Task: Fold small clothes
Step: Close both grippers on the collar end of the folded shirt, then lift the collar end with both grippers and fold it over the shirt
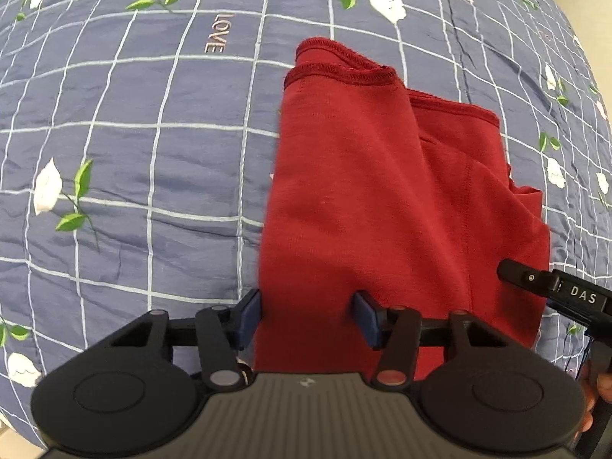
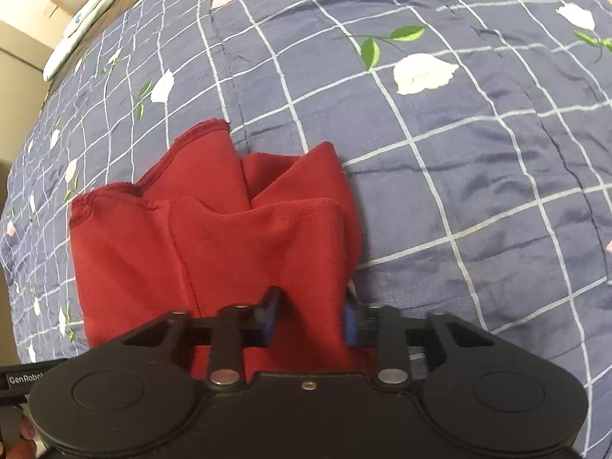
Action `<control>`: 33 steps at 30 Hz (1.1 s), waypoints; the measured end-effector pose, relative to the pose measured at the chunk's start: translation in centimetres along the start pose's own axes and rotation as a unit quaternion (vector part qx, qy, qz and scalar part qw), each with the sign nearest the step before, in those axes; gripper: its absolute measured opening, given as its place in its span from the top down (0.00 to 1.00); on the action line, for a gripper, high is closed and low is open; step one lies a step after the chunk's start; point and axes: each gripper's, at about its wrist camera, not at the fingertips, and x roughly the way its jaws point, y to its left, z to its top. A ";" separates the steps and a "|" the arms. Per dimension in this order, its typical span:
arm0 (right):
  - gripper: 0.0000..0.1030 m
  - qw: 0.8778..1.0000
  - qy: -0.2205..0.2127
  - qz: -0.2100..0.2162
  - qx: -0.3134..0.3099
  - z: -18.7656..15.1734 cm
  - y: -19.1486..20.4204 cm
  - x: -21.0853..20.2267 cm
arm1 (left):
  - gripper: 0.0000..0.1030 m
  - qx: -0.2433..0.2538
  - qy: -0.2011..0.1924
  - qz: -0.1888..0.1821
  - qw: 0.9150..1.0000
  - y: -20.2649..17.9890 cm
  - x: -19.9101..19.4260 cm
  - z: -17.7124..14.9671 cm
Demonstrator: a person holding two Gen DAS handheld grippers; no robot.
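Where the blue checked bedspread (image 1: 114, 153) fills the left of the left wrist view, white roses with green leaves dot it and the word "LOVE" (image 1: 215, 33) is stitched near the top. Just right of centre lies the red garment (image 1: 363, 191), folded lengthwise, its stitched hem ends pointing away from the camera, one layer overlapping another. Left gripper (image 1: 308, 315): blue-padded fingers (image 1: 250, 315) stand well apart, straddling the near left edge of the cloth; fabric runs between them, not pinched. One pad sits at the cloth's left border, the other over the red surface. At the far right edge, the black tip of the other tool, marked "DAS", reaches over the garment's near right corner; part of a hand shows below it.

Right wrist view: far left, a pale wall and a bed edge with a patterned pillow. The same garment (image 2: 214, 237) lies left of centre on the bedspread (image 2: 459, 191), upper layers bunched into soft peaks. Right gripper (image 2: 310, 319): jaws moderately open, a raised fold of red cloth passing between the pads; whether the pads press it cannot be told. To the right, bare checked bedspread with a large white rose (image 2: 422, 72).
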 end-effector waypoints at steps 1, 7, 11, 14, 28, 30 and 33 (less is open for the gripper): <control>0.79 1.000 -0.002 -0.003 -0.007 -0.1 0.3 -0.2 | 0.54 0.005 -0.002 0.001 1.000 -0.2 -0.1 -0.1; 0.85 0.999 -0.024 -0.005 -0.030 -0.8 1.8 -2.1 | 0.75 0.027 -0.015 -0.006 1.000 -0.9 -1.6 -0.3; 0.86 0.999 -0.043 0.008 -0.032 -1.6 3.1 -3.9 | 0.78 0.049 -0.025 -0.019 0.998 -0.9 -3.2 -0.3; 0.86 0.997 -0.057 0.021 -0.038 -2.1 4.5 -5.4 | 0.79 0.064 -0.038 -0.027 0.997 -0.6 -4.4 -0.2; 0.87 0.989 -0.080 0.086 -0.085 -3.0 16.5 -5.4 | 0.79 0.051 -0.098 0.001 0.994 8.1 -10.5 0.7; 0.87 0.989 -0.074 0.089 -0.097 -3.3 18.6 -4.6 | 0.79 0.040 -0.100 0.006 0.994 10.1 -11.0 0.6; 0.87 0.988 -0.063 0.087 -0.108 -4.0 21.1 -3.5 | 0.79 0.027 -0.098 0.014 0.995 13.1 -11.4 0.5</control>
